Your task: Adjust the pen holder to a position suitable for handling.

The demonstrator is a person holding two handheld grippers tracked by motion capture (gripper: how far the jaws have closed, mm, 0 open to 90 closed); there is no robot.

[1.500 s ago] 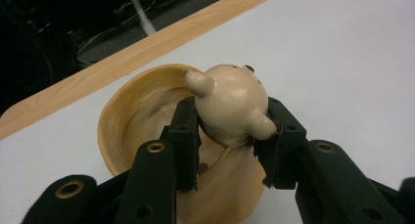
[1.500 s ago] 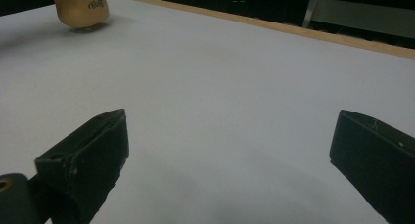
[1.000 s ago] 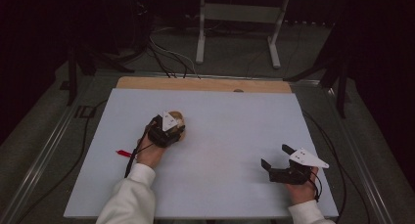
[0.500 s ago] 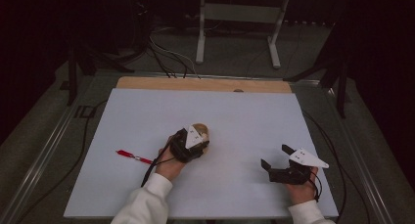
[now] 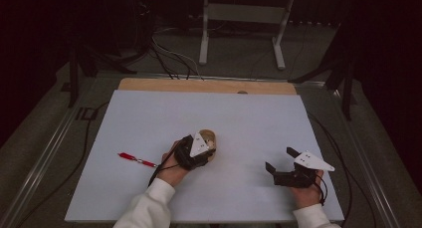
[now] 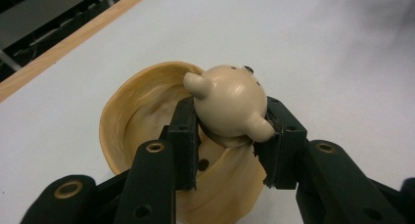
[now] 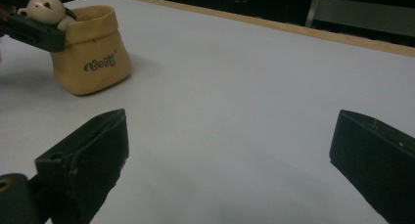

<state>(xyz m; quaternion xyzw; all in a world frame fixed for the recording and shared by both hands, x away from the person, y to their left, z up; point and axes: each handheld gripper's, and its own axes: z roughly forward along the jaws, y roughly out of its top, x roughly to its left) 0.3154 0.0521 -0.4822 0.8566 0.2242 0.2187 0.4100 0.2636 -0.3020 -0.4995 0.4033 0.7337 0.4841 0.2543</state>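
High view: the left forearm, in a white sleeve, enters from the bottom edge and angles up toward mid-table. The left gripper sits at the pouch near the centre of the table, its grey plate facing up. A red pen lies on the table to the left of that hand, apart from it. The right gripper is held low near the front right corner, jaws pointing left, well apart from the pouch.

Left gripper view: the jaws are partly closed, with both pads pressed on the sides of the bear head. The head sits at the near rim of the tan pouch, whose open mouth lies just beyond the pads.

Right gripper view: the jaws stand wide apart with nothing between them. The pouch stands upright at upper left, with the bear head at its rim, clamped by the left gripper.
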